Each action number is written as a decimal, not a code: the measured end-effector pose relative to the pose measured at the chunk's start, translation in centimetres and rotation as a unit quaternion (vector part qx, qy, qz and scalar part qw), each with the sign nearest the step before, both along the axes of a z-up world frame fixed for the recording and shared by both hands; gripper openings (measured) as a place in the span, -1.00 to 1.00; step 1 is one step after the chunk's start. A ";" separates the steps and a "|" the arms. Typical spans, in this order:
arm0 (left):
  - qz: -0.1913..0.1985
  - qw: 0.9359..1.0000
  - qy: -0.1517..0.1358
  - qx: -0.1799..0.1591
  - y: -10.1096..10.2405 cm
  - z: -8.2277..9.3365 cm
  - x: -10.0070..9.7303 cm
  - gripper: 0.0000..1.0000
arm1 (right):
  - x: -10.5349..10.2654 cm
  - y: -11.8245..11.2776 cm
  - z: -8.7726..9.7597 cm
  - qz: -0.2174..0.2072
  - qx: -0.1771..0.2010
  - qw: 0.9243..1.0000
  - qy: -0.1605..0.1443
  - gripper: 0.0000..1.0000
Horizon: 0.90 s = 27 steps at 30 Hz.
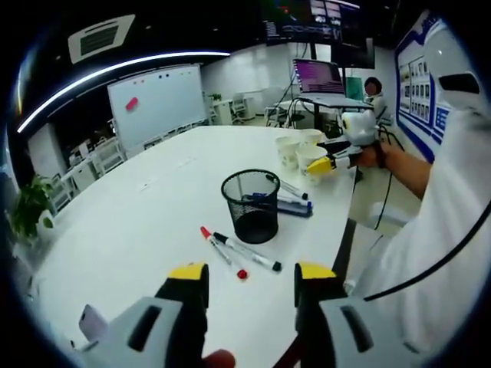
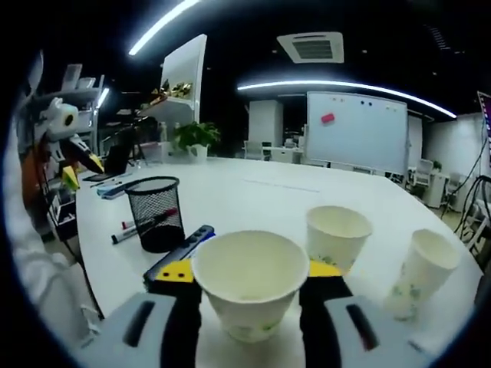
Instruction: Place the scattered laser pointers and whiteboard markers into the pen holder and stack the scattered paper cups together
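- In the left gripper view, the left tongs (image 1: 252,277) hang over the near part of the white bench (image 1: 130,222); the jaws stand apart and nothing is between them.
- Just ahead of them lie a red marker (image 1: 223,252) and a black marker (image 1: 247,251), close together on the bench.
- Behind these stands the mesh pen holder (image 1: 251,204), upright, with more pens (image 1: 289,201) lying just beside it at its far side.
- Farther right in this view, the right tongs (image 1: 328,162) are at the paper cups near the bench edge.
- In the right gripper view, the right tongs (image 2: 249,280) have the near paper cup (image 2: 249,284) between the jaws. The jaws are wide, and I cannot tell if they already press its wall.
- To the right stand the second cup (image 2: 337,236) and the third cup (image 2: 420,270), both upright and apart from each other.
- I judge that the cup stacking is now in hand: the next move asks to close on the near cup, lift it and bring it straight down into the second cup.
- The third cup stands near the bench edge, so there is little room on that side; the middle of the bench is open.
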State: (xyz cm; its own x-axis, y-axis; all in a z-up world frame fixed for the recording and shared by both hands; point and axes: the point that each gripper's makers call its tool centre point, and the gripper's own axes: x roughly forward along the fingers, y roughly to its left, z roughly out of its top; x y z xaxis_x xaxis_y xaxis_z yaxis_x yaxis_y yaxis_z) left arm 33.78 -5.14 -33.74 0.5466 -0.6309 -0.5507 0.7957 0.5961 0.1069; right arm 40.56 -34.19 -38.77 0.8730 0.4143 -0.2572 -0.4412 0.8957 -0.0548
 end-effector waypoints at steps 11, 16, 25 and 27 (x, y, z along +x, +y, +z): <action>-0.002 1.000 -0.001 0.002 -0.1 0.1 -0.1 -0.09 | -0.1 -0.2 0.5 -0.004 0.008 1.000 -0.006 0.00; -0.005 1.000 -0.003 0.002 -0.3 0.2 -0.1 -0.09 | -0.4 0.1 1.1 -0.004 0.011 1.000 -0.012 0.00; -0.005 1.000 -0.006 0.003 -0.5 0.4 -0.2 -0.09 | -0.6 0.0 1.7 -0.007 0.015 1.000 -0.021 0.00; -0.005 1.000 -0.004 0.003 -0.5 0.3 -0.2 -0.09 | -0.7 0.0 1.9 -0.007 0.016 1.000 -0.024 -0.01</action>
